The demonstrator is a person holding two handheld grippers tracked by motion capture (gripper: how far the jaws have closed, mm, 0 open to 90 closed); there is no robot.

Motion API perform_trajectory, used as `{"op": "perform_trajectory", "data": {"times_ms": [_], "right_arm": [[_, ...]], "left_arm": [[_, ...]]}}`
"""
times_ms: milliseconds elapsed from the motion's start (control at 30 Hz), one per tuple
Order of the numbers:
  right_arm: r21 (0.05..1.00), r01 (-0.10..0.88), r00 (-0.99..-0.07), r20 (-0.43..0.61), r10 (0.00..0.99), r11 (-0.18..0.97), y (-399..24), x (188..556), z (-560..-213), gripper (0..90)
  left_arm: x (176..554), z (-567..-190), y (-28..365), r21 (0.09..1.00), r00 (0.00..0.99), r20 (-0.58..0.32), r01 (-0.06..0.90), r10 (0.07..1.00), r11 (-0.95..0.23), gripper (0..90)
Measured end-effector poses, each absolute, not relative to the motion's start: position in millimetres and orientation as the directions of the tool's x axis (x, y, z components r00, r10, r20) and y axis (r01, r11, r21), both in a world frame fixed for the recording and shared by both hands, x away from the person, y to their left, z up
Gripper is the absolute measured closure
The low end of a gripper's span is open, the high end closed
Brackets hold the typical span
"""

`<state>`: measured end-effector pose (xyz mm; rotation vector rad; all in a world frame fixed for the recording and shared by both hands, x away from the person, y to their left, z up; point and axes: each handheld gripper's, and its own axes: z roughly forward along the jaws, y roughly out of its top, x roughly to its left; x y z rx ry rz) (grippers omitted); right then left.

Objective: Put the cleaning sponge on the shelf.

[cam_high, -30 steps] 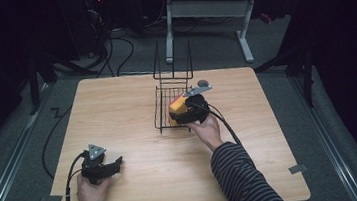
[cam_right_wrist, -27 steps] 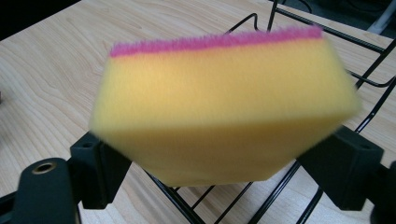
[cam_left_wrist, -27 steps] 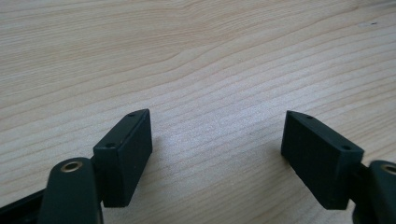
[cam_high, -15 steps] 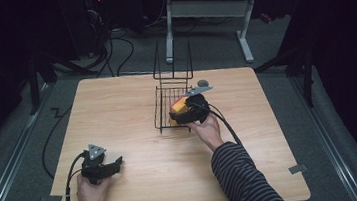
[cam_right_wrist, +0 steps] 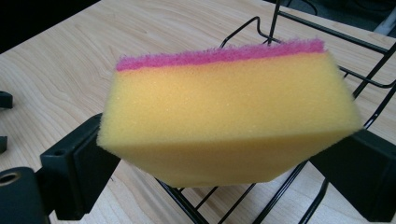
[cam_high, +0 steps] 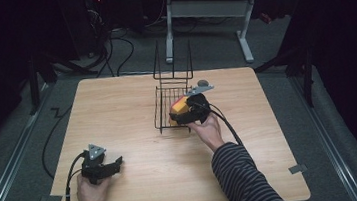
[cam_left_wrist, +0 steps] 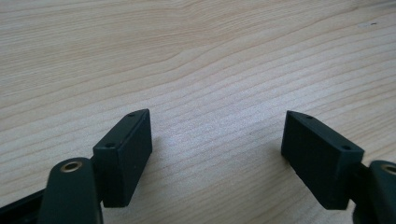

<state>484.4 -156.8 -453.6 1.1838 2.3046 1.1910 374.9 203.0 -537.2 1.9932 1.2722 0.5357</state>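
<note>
A yellow sponge (cam_high: 178,105) with a pink scouring layer sits between the jaws of my right gripper (cam_high: 182,114), over the front rim of a black wire rack (cam_high: 165,96). In the right gripper view the sponge (cam_right_wrist: 224,107) spans the whole gap of the right gripper (cam_right_wrist: 219,158). Its lower part looks pinched between the two pads, and the rack's wires (cam_right_wrist: 327,32) run beneath and behind it. These jaws have just been opening with the sponge still between them. My left gripper (cam_high: 115,163) rests low near the table's front left corner. In its own view the left gripper (cam_left_wrist: 217,144) stands open over bare wood.
The rack stands a little beyond the middle of the light wooden table (cam_high: 117,112), its tall back wires rising at the far side. A desk frame (cam_high: 207,7) and cables on the floor lie beyond the far edge. Bare wood separates the two hands.
</note>
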Motion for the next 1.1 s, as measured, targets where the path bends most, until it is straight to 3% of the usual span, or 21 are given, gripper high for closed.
{"op": "perform_trajectory", "data": {"times_ms": [600, 1100], "right_arm": [[0.814, 0.496, -0.641, 0.11, 0.76, 0.301, -177, 464, -432, 1.5], [0.848, 0.469, -0.606, 0.106, 0.788, 0.247, -222, 440, -415, 3.5]], "left_arm": [[375, -537, 203, 0.743, 0.432, -0.023, 0.611, 0.901, -0.274, 25.1], [375, -537, 202, 0.743, 0.433, -0.022, 0.611, 0.901, -0.275, 25.1]]}}
